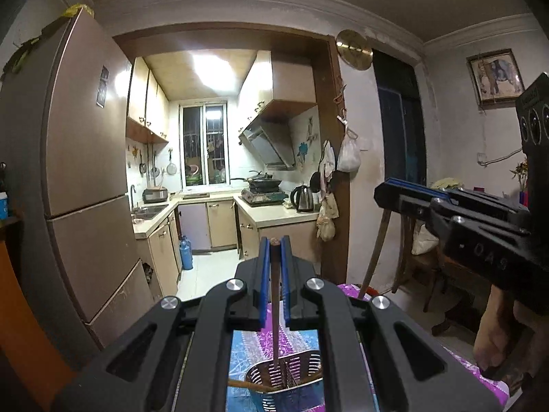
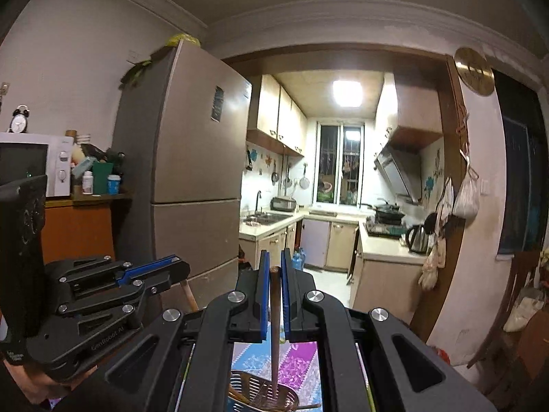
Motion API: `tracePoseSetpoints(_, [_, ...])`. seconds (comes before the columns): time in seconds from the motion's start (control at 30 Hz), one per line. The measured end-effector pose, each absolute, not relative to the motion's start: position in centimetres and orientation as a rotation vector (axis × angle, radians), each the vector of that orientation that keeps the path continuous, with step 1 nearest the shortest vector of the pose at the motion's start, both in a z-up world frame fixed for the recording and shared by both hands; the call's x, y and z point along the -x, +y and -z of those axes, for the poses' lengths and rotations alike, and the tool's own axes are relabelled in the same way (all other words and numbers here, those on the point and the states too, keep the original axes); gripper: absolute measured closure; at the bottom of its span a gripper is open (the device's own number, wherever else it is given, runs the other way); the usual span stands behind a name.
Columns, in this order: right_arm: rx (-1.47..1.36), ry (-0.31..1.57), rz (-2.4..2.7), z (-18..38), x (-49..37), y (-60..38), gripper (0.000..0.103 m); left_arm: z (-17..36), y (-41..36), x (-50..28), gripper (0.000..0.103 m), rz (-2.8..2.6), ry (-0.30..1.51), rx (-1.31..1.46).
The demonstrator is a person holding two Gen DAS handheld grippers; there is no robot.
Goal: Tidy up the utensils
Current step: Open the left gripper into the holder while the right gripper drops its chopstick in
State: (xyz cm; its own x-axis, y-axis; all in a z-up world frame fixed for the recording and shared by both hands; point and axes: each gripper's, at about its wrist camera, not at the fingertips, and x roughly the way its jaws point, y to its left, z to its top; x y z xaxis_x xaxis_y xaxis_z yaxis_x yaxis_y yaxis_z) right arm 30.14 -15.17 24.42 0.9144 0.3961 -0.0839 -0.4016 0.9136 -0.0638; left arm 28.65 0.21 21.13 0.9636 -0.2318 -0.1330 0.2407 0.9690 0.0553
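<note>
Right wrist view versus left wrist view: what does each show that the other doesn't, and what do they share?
Only the right wrist view: a microwave, an alarm clock on it, and the left gripper from the side. Only the left wrist view: a framed picture on the wall and the right gripper from the side. Both: each gripper shut on a chopstick hanging over a slotted metal holder, plus the fridge, kitchen and kettle.

The left tool point(image 2: 178, 267) reads "GenRobot.AI".
</note>
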Motion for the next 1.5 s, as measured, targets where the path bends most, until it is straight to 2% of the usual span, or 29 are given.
tracePoseSetpoints(0.57, [-0.001, 0.26, -0.398, -16.6, -39.0, -16.2, 0.095, -15.0, 0.0, -35.4, 0.098, 0.197, 0.272, -0.07])
tracePoseSetpoints(0.97, [-0.004, 0.223, -0.388, -17.4, -37.9, -16.5, 0.095, -15.9, 0.0, -35.3, 0.098, 0.177, 0.268, -0.066])
tracePoseSetpoints(1.13, [-0.003, 0.171, -0.387, -18.8, -35.7, -17.1, 0.095, -16.8, 0.2, -33.0, 0.097, 0.178, 0.234, -0.068])
tracePoseSetpoints(1.2, [0.003, 0.126, -0.403, -19.9, -33.3, -17.5, 0.092, -17.4, 0.2, -30.8, 0.09, 0.188, 0.201, -0.08])
tracePoseSetpoints(1.27, [0.014, 0.077, -0.421, -20.7, -30.3, -18.2, 0.081, -17.5, 0.8, -26.5, 0.059, 0.207, 0.147, -0.08])
tracePoseSetpoints(1.33, [0.015, 0.035, -0.445, -20.8, -26.7, -19.1, 0.075, -16.3, 1.6, -22.1, 0.049, 0.229, 0.105, -0.081])
tracePoseSetpoints(1.37, [0.014, 0.01, -0.458, -20.4, -24.3, -19.9, 0.069, -15.5, 1.8, -20.3, 0.048, 0.237, 0.099, -0.083])
tracePoseSetpoints(1.5, [0.004, -0.016, -0.487, -15.7, -16.2, -22.8, 0.064, -9.0, 3.2, -13.3, 0.044, 0.272, 0.157, -0.063])
